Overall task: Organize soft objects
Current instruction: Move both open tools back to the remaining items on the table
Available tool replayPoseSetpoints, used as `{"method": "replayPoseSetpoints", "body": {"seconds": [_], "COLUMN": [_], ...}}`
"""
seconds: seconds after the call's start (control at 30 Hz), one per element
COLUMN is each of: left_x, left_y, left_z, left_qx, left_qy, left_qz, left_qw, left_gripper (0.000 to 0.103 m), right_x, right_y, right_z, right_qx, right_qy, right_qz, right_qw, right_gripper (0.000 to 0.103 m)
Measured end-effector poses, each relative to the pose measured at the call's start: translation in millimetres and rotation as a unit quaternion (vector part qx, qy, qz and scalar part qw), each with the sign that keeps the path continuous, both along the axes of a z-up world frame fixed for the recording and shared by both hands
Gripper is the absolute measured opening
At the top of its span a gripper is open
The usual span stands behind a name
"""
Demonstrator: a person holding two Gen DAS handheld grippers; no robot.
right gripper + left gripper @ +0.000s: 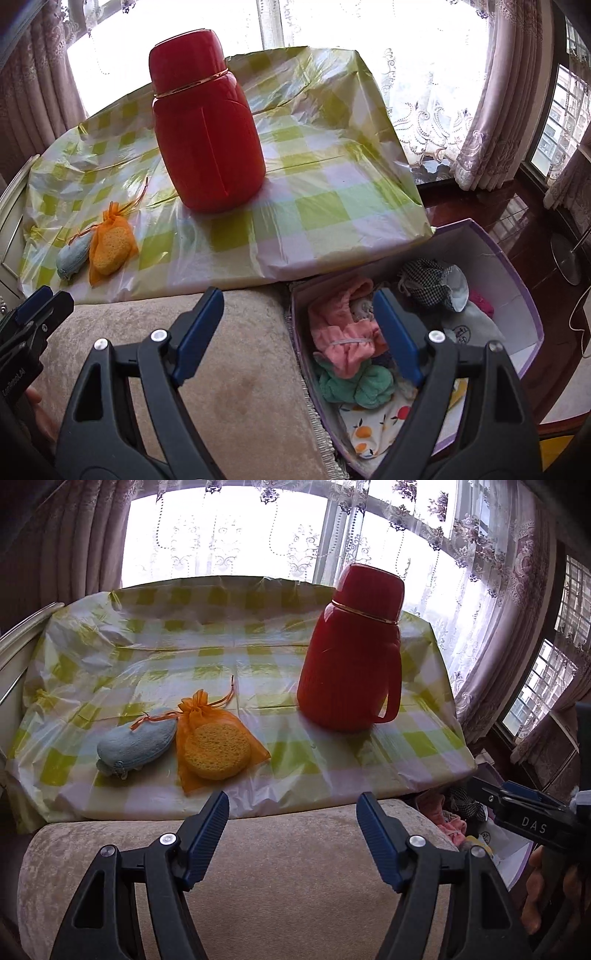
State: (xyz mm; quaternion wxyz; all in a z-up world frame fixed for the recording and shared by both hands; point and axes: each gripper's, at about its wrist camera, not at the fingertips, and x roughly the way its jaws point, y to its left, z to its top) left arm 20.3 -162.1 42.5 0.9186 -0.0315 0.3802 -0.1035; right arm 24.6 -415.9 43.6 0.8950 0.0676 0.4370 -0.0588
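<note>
Item: table (332, 775), checked plastic cover, wrinkled and glossy.

On it, near-left corner: blue pouch (135, 743) touching an orange mesh bag (218, 744) holding a yellow sponge (217, 751); ribbon ties trail loose. Well apart, to the right: red flask (349, 657), upright, hard, not for sorting.

Beside the table, low right: box (517, 254), already holding soft cloths in pink, green and checks.

Left tongs (293, 806): spread, empty, over the sofa arm (277, 849), short of the bag.
Right tongs (299, 310): spread, empty, above the box edge.

Risks, judged:
- Slick cover may drag with a pinch, tipping the flask.
- Pouch and bag touch; one grip may catch both, or only the ribbon.
- Mesh may slip, letting the sponge drop.
- A carry across to the box passes near the flask.
</note>
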Motion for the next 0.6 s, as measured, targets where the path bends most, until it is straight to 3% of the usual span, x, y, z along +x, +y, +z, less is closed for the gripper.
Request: {"method": "replayPoseSetpoints", "body": {"seconds": [0.1, 0.33, 0.6], "left_x": [1, 9, -2], "left_y": [30, 66, 73], "left_z": [-2, -8, -9], "left_qx": [0.007, -0.037, -0.046], "left_qy": [-0.001, 0.008, -0.018], "left_qz": [0.039, 0.094, 0.121], "left_qw": [0.9992, 0.9948, 0.9915], "left_gripper": [0.072, 0.072, 0.072], "right_x": [8, 24, 50], "right_y": [25, 71, 88], "right_z": [-8, -7, 18], "right_qx": [0.004, -0.017, 0.056], "right_qy": [0.004, 0.002, -0.010], "right_qz": [0.022, 0.068, 0.049], "right_qw": [1.000, 0.998, 0.997], "right_gripper": [0.085, 0.085, 0.085]}}
